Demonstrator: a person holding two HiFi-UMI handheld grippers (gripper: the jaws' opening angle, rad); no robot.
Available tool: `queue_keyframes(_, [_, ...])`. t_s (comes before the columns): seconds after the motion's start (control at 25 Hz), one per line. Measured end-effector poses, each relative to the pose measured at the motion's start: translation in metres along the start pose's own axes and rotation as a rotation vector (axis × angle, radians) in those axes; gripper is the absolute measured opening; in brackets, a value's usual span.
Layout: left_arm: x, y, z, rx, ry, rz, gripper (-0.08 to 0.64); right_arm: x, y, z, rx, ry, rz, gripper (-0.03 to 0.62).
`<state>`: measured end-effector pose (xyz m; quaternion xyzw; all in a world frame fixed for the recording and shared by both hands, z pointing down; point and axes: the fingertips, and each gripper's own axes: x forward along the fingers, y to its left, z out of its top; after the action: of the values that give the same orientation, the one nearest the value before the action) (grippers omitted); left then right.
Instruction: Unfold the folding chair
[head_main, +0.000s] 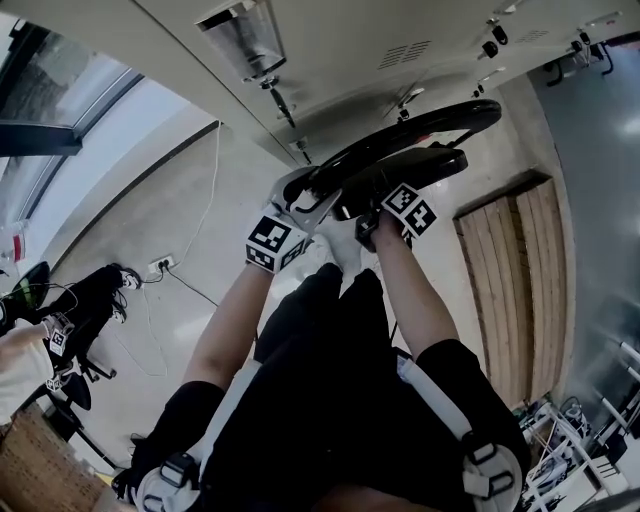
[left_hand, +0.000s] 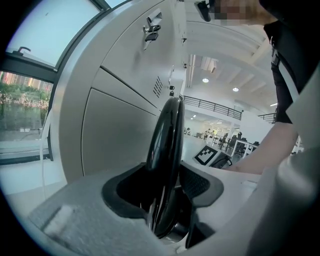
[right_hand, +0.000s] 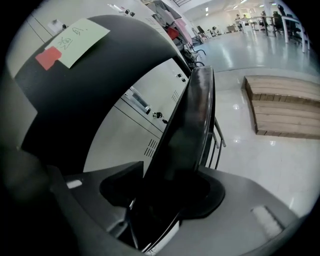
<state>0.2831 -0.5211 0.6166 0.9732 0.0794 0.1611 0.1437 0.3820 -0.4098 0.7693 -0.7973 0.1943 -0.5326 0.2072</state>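
Note:
The folded black chair (head_main: 420, 135) is held up in front of grey lockers, its two curved panels close together. In the head view my left gripper (head_main: 303, 200) clamps the near end of the upper panel. My right gripper (head_main: 368, 218) sits just to its right, on the lower panel (head_main: 410, 168). The left gripper view has that panel's edge (left_hand: 167, 145) standing upright between the jaws, with the left gripper (left_hand: 167, 210) shut on it. In the right gripper view the right gripper (right_hand: 165, 200) is shut on a panel (right_hand: 192, 125). The other panel (right_hand: 75, 95), bearing a green note (right_hand: 77, 37), curves past on the left.
Grey lockers (head_main: 400, 40) stand right behind the chair. A wooden pallet (head_main: 515, 290) lies on the floor to the right. At the left are a wall socket with a cable (head_main: 160, 265) and another person with dark equipment (head_main: 70, 320). Clutter fills the lower right corner (head_main: 580, 450).

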Motion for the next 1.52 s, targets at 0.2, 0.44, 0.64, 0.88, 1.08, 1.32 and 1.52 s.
queue_keyframes(0.2, [0.021, -0.011, 0.006, 0.033, 0.008, -0.059, 0.193, -0.003, -0.004, -0.003, 0.04, 0.021, 0.056, 0.196])
queue_keyframes(0.44, [0.02, -0.004, 0.012, 0.051, -0.024, -0.024, 0.176, -0.012, -0.009, -0.009, 0.035, 0.013, 0.08, 0.197])
queue_keyframes(0.64, [0.02, 0.001, 0.011, 0.072, -0.048, 0.017, 0.17, -0.029, -0.032, -0.021, 0.079, 0.039, 0.14, 0.184])
queue_keyframes(0.88, [0.014, -0.021, 0.001, 0.088, -0.048, 0.025, 0.166, -0.053, -0.069, -0.04, 0.162, 0.092, 0.213, 0.172])
queue_keyframes(1.08, [0.013, -0.031, -0.006, 0.099, -0.062, 0.053, 0.16, -0.067, -0.106, -0.055, 0.217, 0.099, 0.249, 0.172])
queue_keyframes(1.32, [0.011, -0.029, -0.012, 0.083, -0.076, 0.064, 0.16, -0.075, -0.138, -0.068, 0.262, 0.118, 0.291, 0.173])
queue_keyframes(1.52, [0.011, -0.054, -0.032, 0.09, -0.068, 0.062, 0.16, -0.085, -0.184, -0.088, 0.289, 0.128, 0.342, 0.175])
